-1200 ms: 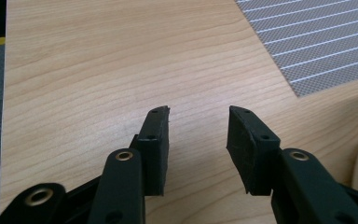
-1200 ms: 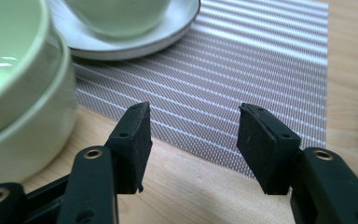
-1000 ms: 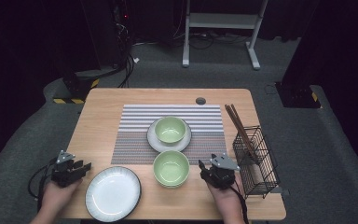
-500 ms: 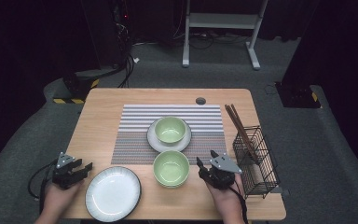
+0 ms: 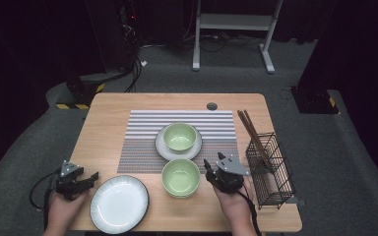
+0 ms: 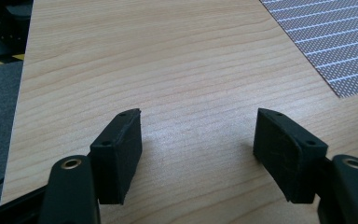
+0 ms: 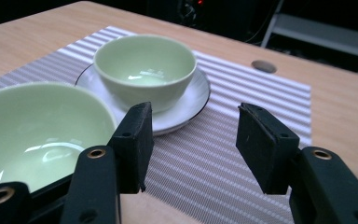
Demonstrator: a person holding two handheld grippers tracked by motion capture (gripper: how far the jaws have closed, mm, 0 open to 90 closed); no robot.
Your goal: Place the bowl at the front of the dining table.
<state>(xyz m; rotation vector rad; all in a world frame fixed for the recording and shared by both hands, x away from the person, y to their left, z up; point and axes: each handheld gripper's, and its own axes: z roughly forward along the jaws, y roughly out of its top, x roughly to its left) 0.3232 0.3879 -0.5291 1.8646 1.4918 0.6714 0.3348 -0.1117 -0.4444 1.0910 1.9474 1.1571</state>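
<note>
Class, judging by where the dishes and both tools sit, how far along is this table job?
Done: one green bowl sits on a white saucer on the striped placemat. In hand: nothing; the right tool stands open beside the near green bowl, the left tool open beside the white plate. Left, probably: pairing that bowl and plate.

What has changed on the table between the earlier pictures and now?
The left hand-held gripper has just been opening its jaws beside the white plate, with nothing between them. The right hand-held gripper has closed slightly but is open and empty, and has edged a little toward the near green bowl. Both bowls, the plates, the placemat and the wire basket stayed in place.
</note>
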